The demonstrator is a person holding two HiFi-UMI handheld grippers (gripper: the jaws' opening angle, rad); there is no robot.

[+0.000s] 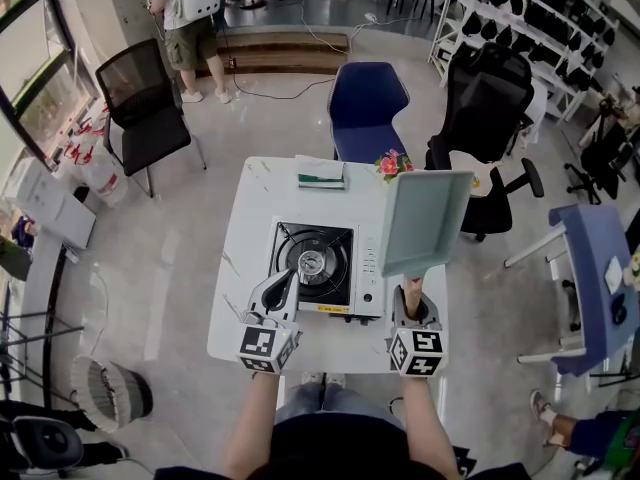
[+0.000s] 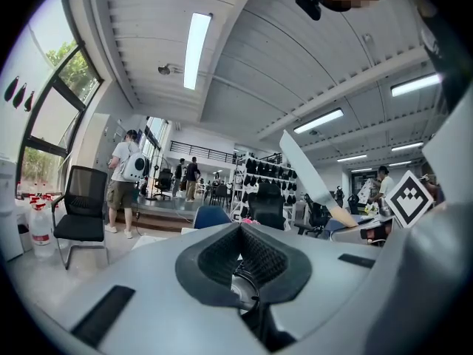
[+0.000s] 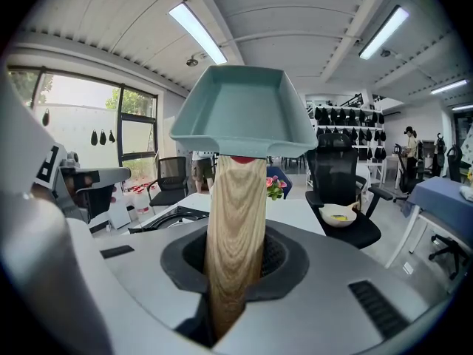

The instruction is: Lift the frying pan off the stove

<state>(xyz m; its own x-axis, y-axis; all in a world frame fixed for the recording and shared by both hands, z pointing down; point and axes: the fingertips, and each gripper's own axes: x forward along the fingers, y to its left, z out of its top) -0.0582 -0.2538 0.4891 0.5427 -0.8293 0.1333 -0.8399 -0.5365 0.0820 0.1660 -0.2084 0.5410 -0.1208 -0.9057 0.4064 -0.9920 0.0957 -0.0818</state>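
Note:
A teal square frying pan (image 1: 425,218) hangs in the air over the table's right side, tilted up and off the portable gas stove (image 1: 367,268). My right gripper (image 1: 412,303) is shut on its light wooden handle (image 1: 411,290); in the right gripper view the handle (image 3: 235,220) rises from between the jaws to the pan (image 3: 244,113). The bare burner (image 1: 312,261) shows on the stove. My left gripper (image 1: 283,288) rests at the stove's front left, pointing at the burner, jaws together and holding nothing. In the left gripper view the pan's edge (image 2: 307,172) shows at the right.
The white table (image 1: 245,268) also carries a green and white book (image 1: 321,173) and small flowers (image 1: 393,164) at its far edge. A blue chair (image 1: 367,108) stands behind it, a black office chair (image 1: 490,98) to the right, another black chair (image 1: 140,108) at left. A person (image 1: 185,28) stands far back.

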